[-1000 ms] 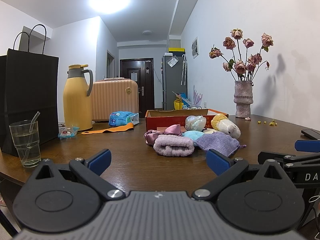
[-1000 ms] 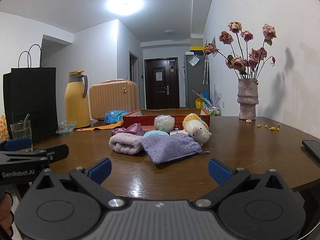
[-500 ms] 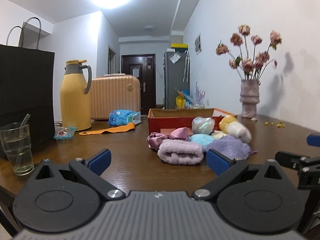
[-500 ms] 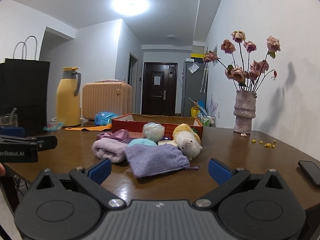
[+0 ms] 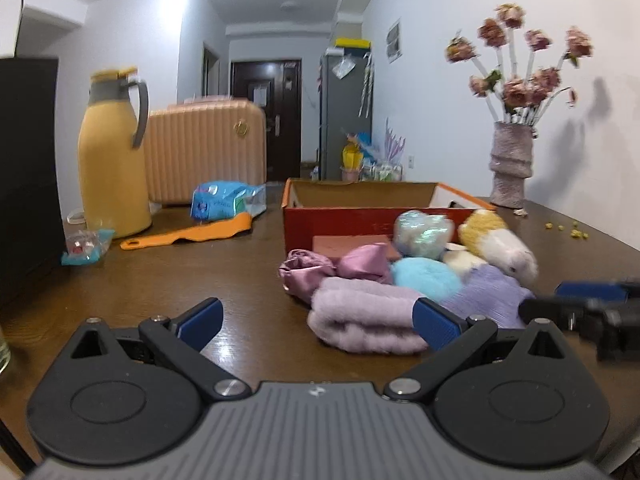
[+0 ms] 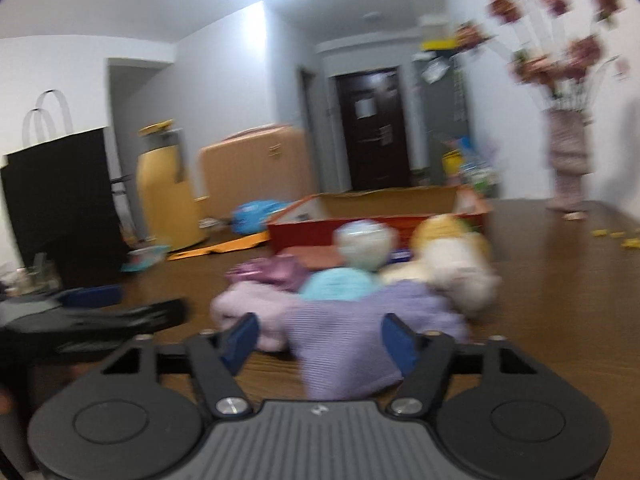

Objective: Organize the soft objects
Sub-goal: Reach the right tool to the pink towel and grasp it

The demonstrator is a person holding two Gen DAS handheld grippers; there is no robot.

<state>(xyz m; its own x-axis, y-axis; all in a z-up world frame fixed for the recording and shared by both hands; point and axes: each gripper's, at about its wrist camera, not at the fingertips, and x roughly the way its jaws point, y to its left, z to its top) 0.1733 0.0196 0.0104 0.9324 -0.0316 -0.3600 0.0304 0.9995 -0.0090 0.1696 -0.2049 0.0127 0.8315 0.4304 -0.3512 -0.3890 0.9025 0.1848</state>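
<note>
A pile of soft things lies in front of an open red box (image 5: 360, 216): a rolled lilac towel (image 5: 360, 320), a purple knit pouch (image 6: 344, 340), a pink satin scrunchie (image 5: 320, 270), a blue puff (image 5: 424, 278), an iridescent ball (image 5: 422, 232) and a yellow-white plush (image 5: 500, 244). My left gripper (image 5: 318, 320) is open, its right finger at the towel. My right gripper (image 6: 318, 344) is open, its jaws on either side of the purple pouch; it also shows in the left wrist view (image 5: 592, 304).
On the wooden table (image 5: 180, 276) stand a yellow thermos (image 5: 112, 156), a black paper bag (image 5: 28, 176), a blue packet (image 5: 224, 200), an orange strip (image 5: 188, 234) and a vase of dried roses (image 5: 512, 160). A beige suitcase (image 5: 204, 152) stands behind.
Both grippers have moved forward toward the pile. The right gripper's fingers have narrowed and now straddle the purple pouch; its view is motion-blurred.
</note>
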